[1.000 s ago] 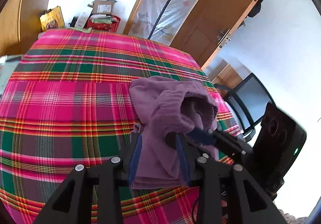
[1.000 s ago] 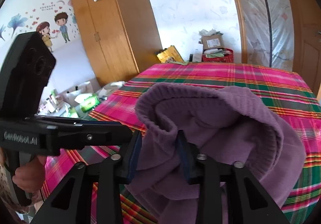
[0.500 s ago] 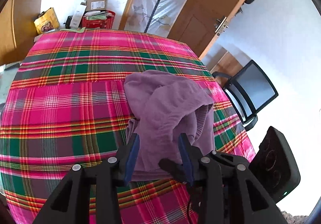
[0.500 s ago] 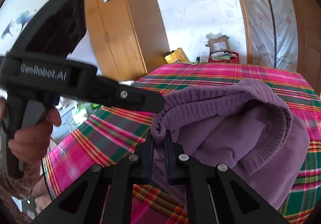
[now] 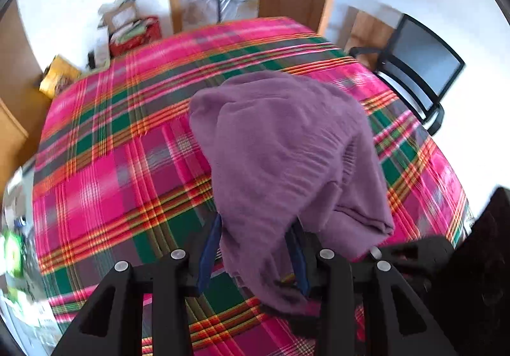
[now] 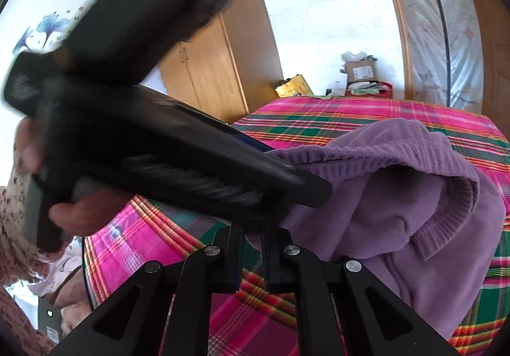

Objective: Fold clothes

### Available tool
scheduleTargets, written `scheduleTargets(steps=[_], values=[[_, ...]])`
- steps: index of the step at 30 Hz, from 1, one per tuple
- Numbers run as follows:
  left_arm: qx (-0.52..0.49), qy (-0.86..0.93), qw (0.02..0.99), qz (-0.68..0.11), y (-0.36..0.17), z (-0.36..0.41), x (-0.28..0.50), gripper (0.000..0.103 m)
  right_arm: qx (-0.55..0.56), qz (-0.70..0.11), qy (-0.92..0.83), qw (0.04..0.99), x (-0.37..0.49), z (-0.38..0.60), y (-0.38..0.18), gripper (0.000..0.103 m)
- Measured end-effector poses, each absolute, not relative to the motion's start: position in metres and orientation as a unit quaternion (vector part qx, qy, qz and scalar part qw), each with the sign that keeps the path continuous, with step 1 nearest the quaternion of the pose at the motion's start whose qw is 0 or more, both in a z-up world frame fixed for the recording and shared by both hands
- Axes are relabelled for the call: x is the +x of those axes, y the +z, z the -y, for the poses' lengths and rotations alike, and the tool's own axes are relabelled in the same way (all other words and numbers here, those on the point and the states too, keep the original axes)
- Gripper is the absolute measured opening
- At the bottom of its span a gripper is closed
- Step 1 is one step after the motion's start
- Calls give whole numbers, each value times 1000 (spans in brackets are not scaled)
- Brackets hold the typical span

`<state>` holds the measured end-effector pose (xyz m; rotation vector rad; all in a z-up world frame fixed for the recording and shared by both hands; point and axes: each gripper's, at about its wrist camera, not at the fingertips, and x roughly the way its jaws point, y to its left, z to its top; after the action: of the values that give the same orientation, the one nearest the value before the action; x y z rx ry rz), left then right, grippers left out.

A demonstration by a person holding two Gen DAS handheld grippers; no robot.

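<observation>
One purple sweater (image 5: 287,158) lies bunched on the plaid bed (image 5: 121,171), near edge. Two tools: left tool (image 5: 255,254) spread wide, fabric draped between its fingers; right tool (image 6: 251,257) nearly closed, pinching sweater fabric.

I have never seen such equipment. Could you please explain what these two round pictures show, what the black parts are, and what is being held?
No robot is here: a person holds a hand gripper in each hand, with a fisheye camera on each, so both pictures look round. The left camera shows the left gripper, fingers apart with a purple sweater draped between them. The right camera shows the right gripper nearly closed on the sweater's edge, and the person's hand on the other tool. The sweater lies bunched on a plaid cloth.
</observation>
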<state>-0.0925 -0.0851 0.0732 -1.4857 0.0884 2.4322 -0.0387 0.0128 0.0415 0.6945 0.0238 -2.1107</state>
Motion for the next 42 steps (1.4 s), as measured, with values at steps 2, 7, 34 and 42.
scheduleTargets(steps=[2, 7, 34, 42], values=[[-519, 842, 144, -9, 70, 92, -95, 31, 281, -11, -851, 443, -37, -13, 40, 10], [-522, 841, 139, 40, 66, 108, -99, 15, 293, -8, -855, 429, -41, -22, 37, 12], [-448, 873, 94, 170, 87, 191, -83, 10, 350, 29, -899, 262, -118, -82, 28, 16], [-431, 877, 87, 196, 90, 217, -63, 10, 281, -55, -925, 250, -112, -59, 72, 12]])
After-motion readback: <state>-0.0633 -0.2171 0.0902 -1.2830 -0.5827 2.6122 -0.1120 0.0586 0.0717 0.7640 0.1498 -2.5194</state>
